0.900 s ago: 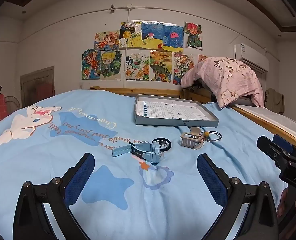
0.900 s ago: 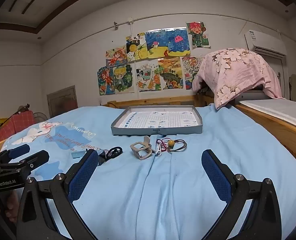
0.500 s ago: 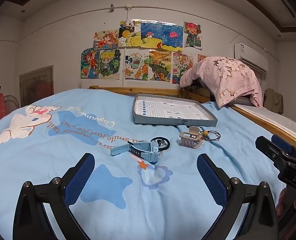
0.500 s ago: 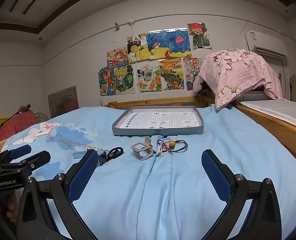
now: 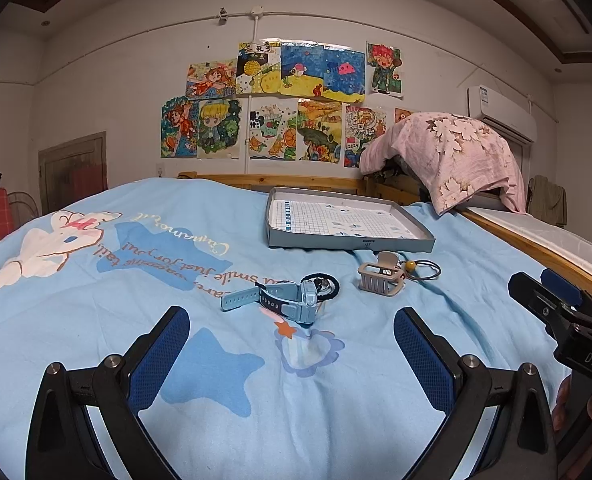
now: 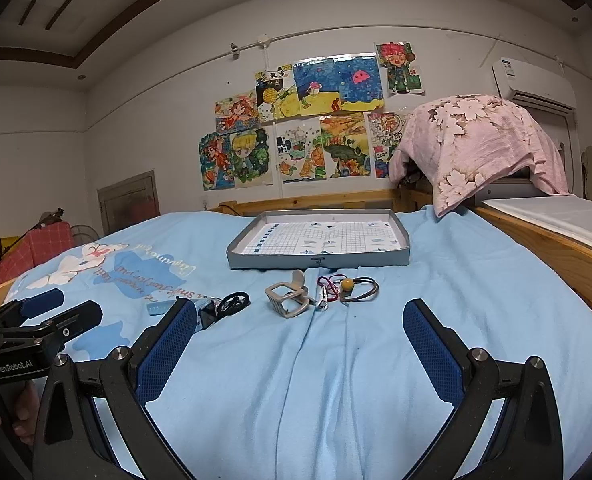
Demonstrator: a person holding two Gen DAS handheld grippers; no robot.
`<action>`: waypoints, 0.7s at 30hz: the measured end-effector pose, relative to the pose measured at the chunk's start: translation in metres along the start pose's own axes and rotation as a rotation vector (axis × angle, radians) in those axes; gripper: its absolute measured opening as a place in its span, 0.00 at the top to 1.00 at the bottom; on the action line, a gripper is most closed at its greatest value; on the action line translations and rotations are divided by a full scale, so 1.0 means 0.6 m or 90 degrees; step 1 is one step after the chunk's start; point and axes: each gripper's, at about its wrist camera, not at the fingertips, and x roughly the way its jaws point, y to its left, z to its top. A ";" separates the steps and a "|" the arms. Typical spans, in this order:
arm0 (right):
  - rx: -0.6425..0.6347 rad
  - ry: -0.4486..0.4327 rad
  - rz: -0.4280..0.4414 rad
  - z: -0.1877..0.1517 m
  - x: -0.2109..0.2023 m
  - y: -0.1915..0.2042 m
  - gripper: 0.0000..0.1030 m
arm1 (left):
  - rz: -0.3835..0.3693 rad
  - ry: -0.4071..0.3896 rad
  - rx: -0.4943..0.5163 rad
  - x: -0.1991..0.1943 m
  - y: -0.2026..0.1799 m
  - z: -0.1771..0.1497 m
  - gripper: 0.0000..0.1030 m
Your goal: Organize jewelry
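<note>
- A light blue bedsheet [image 5: 95,320], soft and faintly creased, printed with a white cartoon rabbit, darker blue stars and cursive lettering, covers the bed.
- A shallow rectangular grey tray [image 5: 350,243] with low walls and a white grid-patterned floor lies flat toward the far side of the bed.
- Nearer than the tray lies a light blue plastic wristwatch [image 5: 283,300] with a blocky case and a ridged strap stretched out to its left.
- A black fabric hair tie [image 5: 334,283] touches the watch's far side; something small and shiny lies within its ring.
- A beige plastic claw hair clip [image 5: 378,278] with comb-like teeth sits just right of these.
- Beside the clip lies a thin dark elastic loop with a round yellow bead [image 6: 347,285], next to a red cord [image 6: 328,281].
- The left gripper [image 5: 291,344] is spread wide, its blue textured pads clear of the sheet and holding nothing; the watch lies beyond its fingertips.
- The right gripper [image 6: 300,336] is likewise fully spread and empty, the clip and bead loop lying ahead of it.
- A pink floral cloth [image 6: 480,148] drapes over a bulky shape beyond the bed's wooden frame.
</note>
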 end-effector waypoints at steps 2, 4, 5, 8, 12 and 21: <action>0.001 -0.001 0.000 0.000 0.000 0.000 0.01 | 0.000 -0.001 0.000 0.000 0.001 0.000 0.00; 0.000 0.000 -0.001 0.000 0.000 0.001 0.01 | 0.000 -0.001 0.000 0.000 0.000 0.000 0.00; 0.000 0.000 -0.001 0.000 0.000 0.002 0.01 | 0.000 -0.001 0.000 0.000 0.001 0.000 0.00; 0.000 0.001 0.001 0.000 0.000 0.001 0.01 | -0.001 0.000 0.001 0.000 0.000 0.000 0.00; 0.000 0.000 0.000 0.000 -0.001 0.001 0.01 | 0.001 -0.001 0.001 -0.001 0.000 0.000 0.00; 0.001 0.000 0.000 0.000 -0.001 0.001 0.01 | 0.001 -0.001 0.001 -0.001 -0.001 0.000 0.00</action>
